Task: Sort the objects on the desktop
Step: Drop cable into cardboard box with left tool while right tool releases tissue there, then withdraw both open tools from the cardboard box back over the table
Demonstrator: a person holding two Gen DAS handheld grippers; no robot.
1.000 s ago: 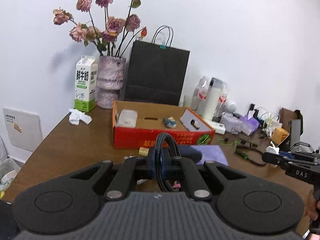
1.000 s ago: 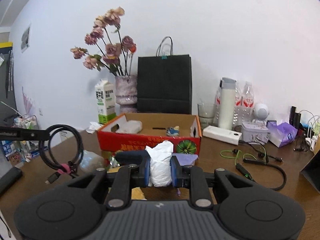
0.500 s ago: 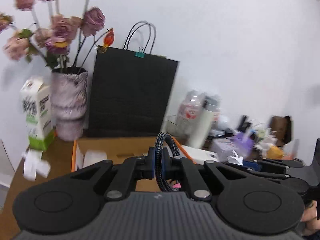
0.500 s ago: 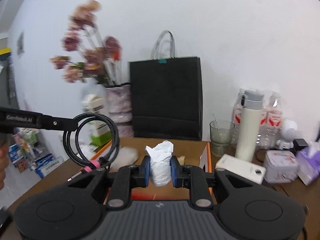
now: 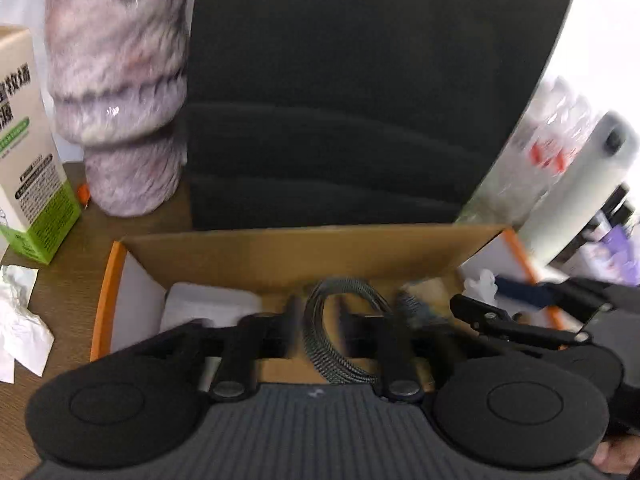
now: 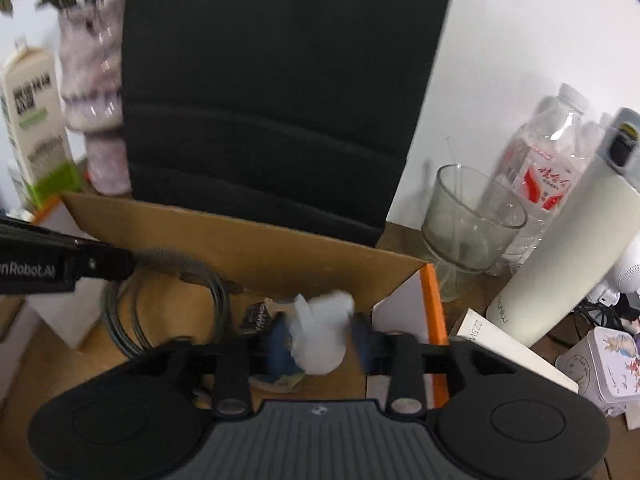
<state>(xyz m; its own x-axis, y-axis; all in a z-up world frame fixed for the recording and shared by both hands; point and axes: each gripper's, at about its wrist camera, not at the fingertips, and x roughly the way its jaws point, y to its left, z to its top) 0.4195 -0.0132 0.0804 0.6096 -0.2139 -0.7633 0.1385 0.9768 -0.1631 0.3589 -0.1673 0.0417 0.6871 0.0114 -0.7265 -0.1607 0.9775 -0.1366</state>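
Our left tool [image 5: 320, 330] stands apart around the coiled cable [image 5: 340, 336], which hangs inside the cardboard box [image 5: 280, 252]. Our right tool [image 6: 318, 336] sits loose beside the crumpled tissue [image 6: 320, 332] over the same box.

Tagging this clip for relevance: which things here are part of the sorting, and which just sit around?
In the job: coiled cable, left gripper; crumpled tissue, right gripper; cardboard box.

Lying about: black paper bag, vase, milk carton, glass, water bottle.
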